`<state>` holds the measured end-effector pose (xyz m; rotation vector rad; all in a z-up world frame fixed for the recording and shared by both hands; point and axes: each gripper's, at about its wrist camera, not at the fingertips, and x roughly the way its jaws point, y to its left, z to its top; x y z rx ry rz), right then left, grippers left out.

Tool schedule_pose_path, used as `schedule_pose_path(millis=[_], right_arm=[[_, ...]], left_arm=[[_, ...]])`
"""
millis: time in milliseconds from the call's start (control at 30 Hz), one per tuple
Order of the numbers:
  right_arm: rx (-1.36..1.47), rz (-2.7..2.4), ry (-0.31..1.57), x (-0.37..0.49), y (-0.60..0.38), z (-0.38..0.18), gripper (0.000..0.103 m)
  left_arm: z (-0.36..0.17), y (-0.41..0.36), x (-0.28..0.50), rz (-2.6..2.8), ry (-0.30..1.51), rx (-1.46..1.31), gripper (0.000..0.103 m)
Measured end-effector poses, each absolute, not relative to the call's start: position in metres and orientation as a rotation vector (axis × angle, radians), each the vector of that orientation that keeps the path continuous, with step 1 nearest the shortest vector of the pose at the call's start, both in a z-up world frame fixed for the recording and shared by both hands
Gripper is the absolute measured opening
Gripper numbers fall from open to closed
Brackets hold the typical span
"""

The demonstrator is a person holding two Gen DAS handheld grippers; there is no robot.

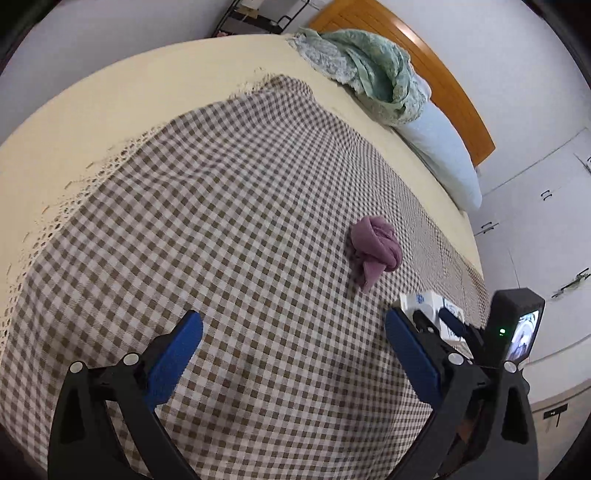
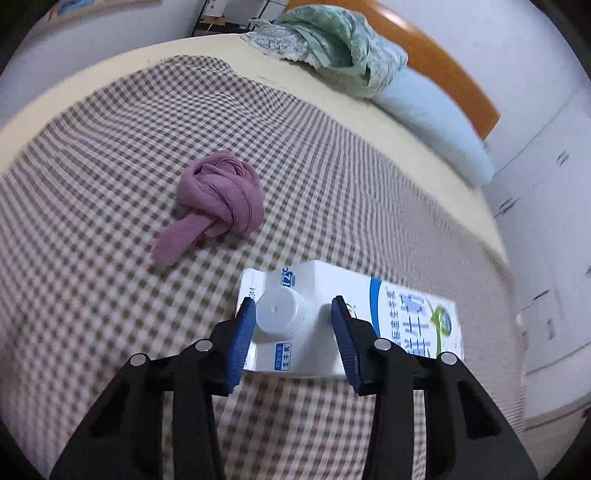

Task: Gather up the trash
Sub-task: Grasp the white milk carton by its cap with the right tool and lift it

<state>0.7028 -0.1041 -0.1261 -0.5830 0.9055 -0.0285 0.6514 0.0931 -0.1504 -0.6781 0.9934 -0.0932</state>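
A white milk carton (image 2: 388, 306) with a white screw cap (image 2: 282, 310) lies on its side on the checked bedspread (image 2: 110, 147). My right gripper (image 2: 293, 310) has its blue pads on either side of the carton's top end, touching its sides. In the left wrist view the carton (image 1: 424, 301) shows partly behind the right gripper (image 1: 436, 317). My left gripper (image 1: 293, 328) is open and empty above the bedspread (image 1: 221, 221). A knotted purple cloth (image 2: 218, 201) lies beyond the carton; it also shows in the left wrist view (image 1: 375, 247).
A green blanket (image 2: 332, 44) and a pale blue pillow (image 2: 432, 122) lie at the bed's head by a wooden headboard (image 2: 443, 59). White cupboards (image 2: 546, 221) stand to the right. A dark rack (image 1: 255, 18) stands beyond the bed.
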Motion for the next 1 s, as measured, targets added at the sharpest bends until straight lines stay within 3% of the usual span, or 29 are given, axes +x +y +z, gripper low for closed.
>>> schedule_pose_path(millis=[100, 200, 267, 367, 500, 700, 967, 1000], right_arm=[[-0.667, -0.035, 0.872, 0.691, -0.098, -0.132, 0.028], [-0.782, -0.012, 0.846, 0.681, -0.090, -0.140, 0.028], [-0.897, -0.009, 0.839, 0.685, -0.084, -0.149, 0.035], [-0.956, -0.019, 0.830, 0.683, -0.085, -0.151, 0.030], [-0.859, -0.003, 0.854, 0.673, -0.102, -0.133, 0.029], [-0.789, 0.064, 0.836, 0.587, -0.146, -0.103, 0.029], [-0.699, -0.035, 1.012, 0.530, -0.245, -0.119, 0.030], [-0.640, -0.075, 1.054, 0.530, -0.263, -0.122, 0.035]], left_arm=[[-0.151, 0.088, 0.655, -0.085, 0.989, -0.654, 0.096], [-0.154, 0.085, 0.657, -0.091, 0.994, -0.668, 0.096], [-0.154, 0.083, 0.656, -0.102, 0.995, -0.680, 0.096], [-0.151, 0.076, 0.655, -0.126, 0.993, -0.663, 0.096], [-0.151, 0.074, 0.653, -0.104, 1.000, -0.615, 0.096], [-0.153, 0.078, 0.653, -0.109, 1.006, -0.648, 0.096], [-0.149, 0.058, 0.650, -0.141, 1.019, -0.608, 0.096], [-0.148, 0.055, 0.650, -0.143, 1.021, -0.599, 0.096]])
